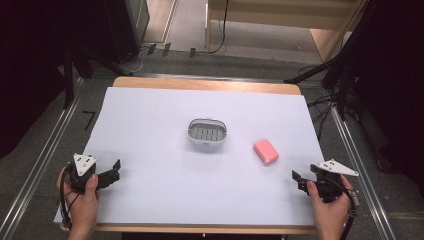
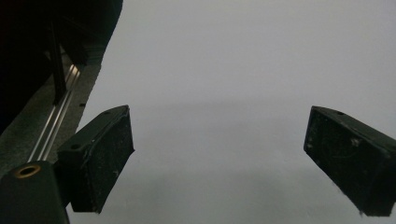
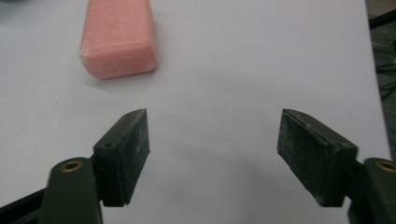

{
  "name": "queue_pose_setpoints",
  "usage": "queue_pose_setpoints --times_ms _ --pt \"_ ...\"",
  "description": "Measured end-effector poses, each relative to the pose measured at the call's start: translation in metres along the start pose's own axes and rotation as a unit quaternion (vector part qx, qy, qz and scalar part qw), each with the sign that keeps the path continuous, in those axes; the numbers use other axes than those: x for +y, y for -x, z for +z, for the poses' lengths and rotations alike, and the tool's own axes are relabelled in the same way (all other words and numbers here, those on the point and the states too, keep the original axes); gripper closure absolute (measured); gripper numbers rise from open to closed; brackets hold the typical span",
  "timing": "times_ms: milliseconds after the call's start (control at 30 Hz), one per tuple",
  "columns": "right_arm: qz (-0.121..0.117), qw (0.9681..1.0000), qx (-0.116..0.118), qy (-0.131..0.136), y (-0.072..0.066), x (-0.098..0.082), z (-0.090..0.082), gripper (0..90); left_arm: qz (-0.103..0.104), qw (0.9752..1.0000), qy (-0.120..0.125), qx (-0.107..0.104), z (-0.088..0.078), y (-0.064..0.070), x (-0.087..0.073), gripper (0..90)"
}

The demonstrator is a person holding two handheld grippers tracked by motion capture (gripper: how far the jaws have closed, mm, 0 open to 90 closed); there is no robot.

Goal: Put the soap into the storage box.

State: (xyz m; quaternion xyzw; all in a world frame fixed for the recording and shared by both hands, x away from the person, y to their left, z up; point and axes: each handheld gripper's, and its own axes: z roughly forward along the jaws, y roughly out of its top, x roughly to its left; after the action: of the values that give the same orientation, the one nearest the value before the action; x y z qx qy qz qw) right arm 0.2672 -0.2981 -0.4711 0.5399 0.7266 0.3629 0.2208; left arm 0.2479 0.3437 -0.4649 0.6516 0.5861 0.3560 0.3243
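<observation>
One pink soap bar [image 1: 266, 151], rounded, flat on sheet; right gripper [image 3: 212, 151], left gripper [image 2: 217, 163] spread, empty.

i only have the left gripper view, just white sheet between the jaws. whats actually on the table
Observer: A pink soap bar lies right of centre on the white sheet.
Operator: anything else near it
Observer: A grey soap dish with a slotted floor sits at mid-table, apart from the bar.
Operator: wheres the other gripper
Observer: The right gripper is at the table's near right corner, jaws open and holding nothing, with the bar ahead of its left jaw.
</observation>
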Motion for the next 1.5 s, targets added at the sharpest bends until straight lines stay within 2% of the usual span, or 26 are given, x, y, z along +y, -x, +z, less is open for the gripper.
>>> queue_pose_setpoints --times_ms 67,100,167,200,233,333,367,400,500,533,567,600,633,767,800,833,867,933,967,1000,1033,1133,1267,1367,1500 --pt "0.001 1.0000 -0.006 -0.007 0.000 0.001 -0.001 24.3 0.001 1.0000 0.000 0.001 0.000 0.000 0.000 8.9" --pt "-0.010 0.9996 -0.002 -0.027 -0.001 0.006 -0.002 23.1 0.003 1.0000 0.000 0.001 -0.001 0.000 0.000 9.0" --pt "-0.016 0.9988 0.003 -0.045 -0.003 0.011 -0.002 22.3 0.003 1.0000 0.001 0.001 -0.001 0.000 0.000 9.0" --pt "-0.016 0.9988 0.003 -0.045 -0.003 0.011 -0.002 22.3 0.003 1.0000 0.001 0.001 -0.001 0.000 0.000 9.0" --pt "-0.031 0.9970 0.001 -0.071 -0.006 0.016 0.001 18.9 0.004 1.0000 0.004 0.002 -0.001 0.001 0.000 9.0" --pt "-0.048 0.9927 -0.004 -0.110 -0.012 0.023 0.007 16.4 0.003 1.0000 0.003 0.001 -0.001 0.000 0.000 8.9" --pt "-0.048 0.9927 -0.004 -0.110 -0.012 0.023 0.007 16.4 0.003 1.0000 0.003 0.001 -0.001 0.000 0.000 9.0" --pt "-0.054 0.9912 -0.004 -0.121 -0.013 0.025 0.009 16.3 0.003 1.0000 0.002 0.000 -0.001 0.000 0.000 9.0" --pt "-0.049 0.9866 -0.004 -0.155 -0.017 0.035 0.018 16.4 0.003 1.0000 0.001 0.000 -0.001 0.000 0.000 9.0" --pt "-0.049 0.9866 -0.004 -0.155 -0.017 0.035 0.018 16.4 0.003 1.0000 0.001 0.000 -0.001 0.001 0.000 9.0" --pt "-0.060 0.9822 -0.002 -0.178 -0.020 0.041 0.023 16.4 0.004 1.0000 0.001 0.000 -0.001 0.001 0.000 8.9" --pt "-0.060 0.9822 -0.002 -0.178 -0.020 0.041 0.023 16.4 0.004 1.0000 0.002 0.001 -0.001 0.001 0.000 8.9" --pt "-0.067 0.9785 0.001 -0.195 -0.023 0.046 0.026 16.3 0.004 1.0000 0.002 0.000 -0.001 0.001 0.000 8.9" --pt "-0.066 0.9705 0.001 -0.232 -0.028 0.055 0.035 14.8 0.003 1.0000 0.002 -0.001 -0.001 0.000 0.000 8.9" --pt "-0.066 0.9705 0.001 -0.232 -0.028 0.055 0.035 14.8 0.003 1.0000 0.002 -0.001 -0.001 0.000 0.000 9.0" --pt "-0.061 0.9670 0.001 -0.247 -0.028 0.058 0.039 14.3 0.003 1.0000 0.001 -0.001 -0.001 0.000 0.000 8.9" --pt "-0.061 0.9670 0.001 -0.247 -0.028 0.058 0.039 14.3 0.003 1.0000 0.001 -0.001 -0.001 0.000 0.000 9.0" --pt "-0.055 0.9643 -0.001 -0.259 -0.029 0.061 0.042 14.1 0.002 1.0000 0.001 -0.001 -0.001 0.001 0.000 8.9" --pt "-0.054 0.9618 0.002 -0.268 -0.029 0.063 0.045 13.8 0.002 1.0000 0.001 -0.001 -0.001 0.001 0.000 8.9" --pt "-0.054 0.9618 0.002 -0.268 -0.029 0.063 0.045 13.8 0.002 1.0000 0.001 -0.001 -0.001 0.001 0.000 9.0" --pt "-0.052 0.9601 0.002 -0.275 -0.031 0.066 0.047 12.9 0.002 1.0000 0.001 -0.001 -0.001 0.001 0.000 9.0" --pt "-0.050 0.9583 0.008 -0.281 -0.033 0.070 0.049 12.0 0.002 1.0000 0.001 -0.001 -0.001 0.001 0.000 9.0" --pt "-0.055 0.9542 0.013 -0.294 -0.040 0.078 0.055 3.9 0.002 1.0000 0.001 -0.001 -0.001 0.001 0.000 8.9" --pt "-0.059 0.9529 0.013 -0.297 -0.044 0.083 0.060 2.9 0.002 1.0000 0.000 -0.001 -0.001 0.000 0.000 9.0" --pt "-0.058 0.9534 0.016 -0.296 -0.048 0.086 0.064 2.8 0.002 1.0000 0.001 -0.001 0.000 0.001 0.000 8.9"
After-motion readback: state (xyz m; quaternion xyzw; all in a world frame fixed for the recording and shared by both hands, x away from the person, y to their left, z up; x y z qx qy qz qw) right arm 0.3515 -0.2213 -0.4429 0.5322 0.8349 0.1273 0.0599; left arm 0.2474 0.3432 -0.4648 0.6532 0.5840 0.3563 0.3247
